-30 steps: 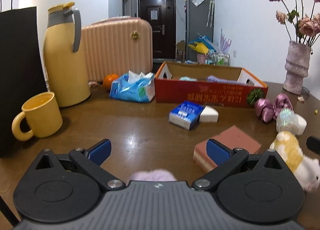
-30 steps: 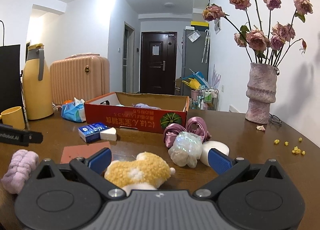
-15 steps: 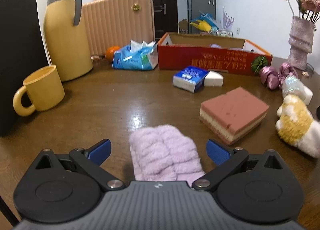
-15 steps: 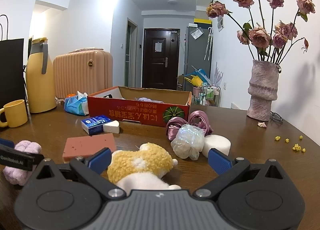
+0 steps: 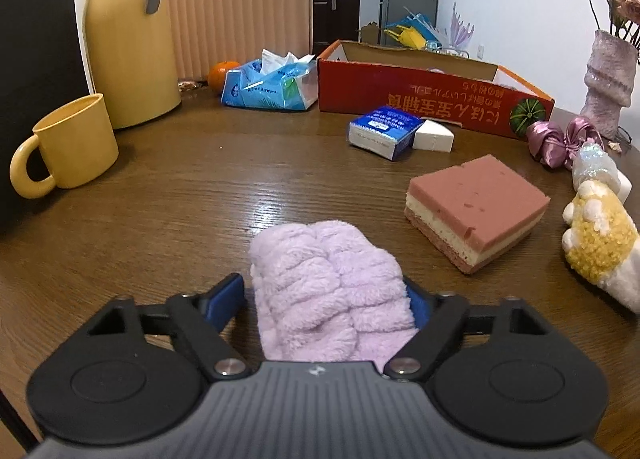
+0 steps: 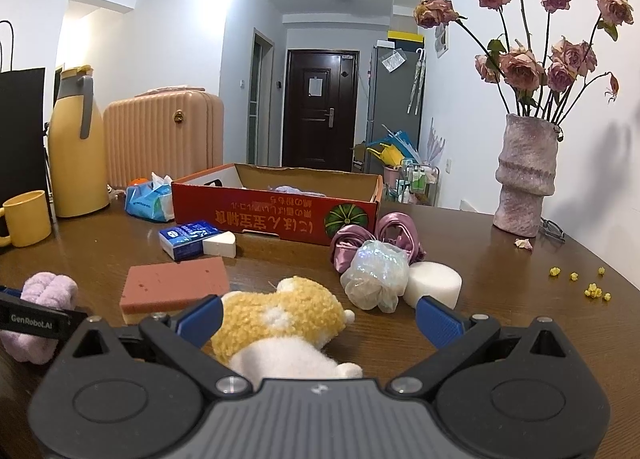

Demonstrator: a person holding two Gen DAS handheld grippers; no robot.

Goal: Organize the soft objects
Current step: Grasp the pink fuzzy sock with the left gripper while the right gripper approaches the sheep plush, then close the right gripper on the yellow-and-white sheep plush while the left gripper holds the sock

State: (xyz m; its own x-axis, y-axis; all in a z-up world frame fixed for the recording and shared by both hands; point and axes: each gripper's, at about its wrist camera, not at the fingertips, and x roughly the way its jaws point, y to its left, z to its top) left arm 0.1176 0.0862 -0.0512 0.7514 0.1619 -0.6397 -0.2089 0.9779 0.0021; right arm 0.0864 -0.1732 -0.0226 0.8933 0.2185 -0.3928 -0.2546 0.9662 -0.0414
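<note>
Your left tongs (image 5: 326,293) have just closed in on the fluffy purple cloth (image 5: 328,283), squeezing it from both sides; a moment ago they were wide apart. It lies on the worktop (image 5: 192,199), ready to lift toward the red box (image 5: 432,99). Your right tongs (image 6: 318,313) stay wide open around the yellow plush toy (image 6: 280,319), not squeezing it.
</note>
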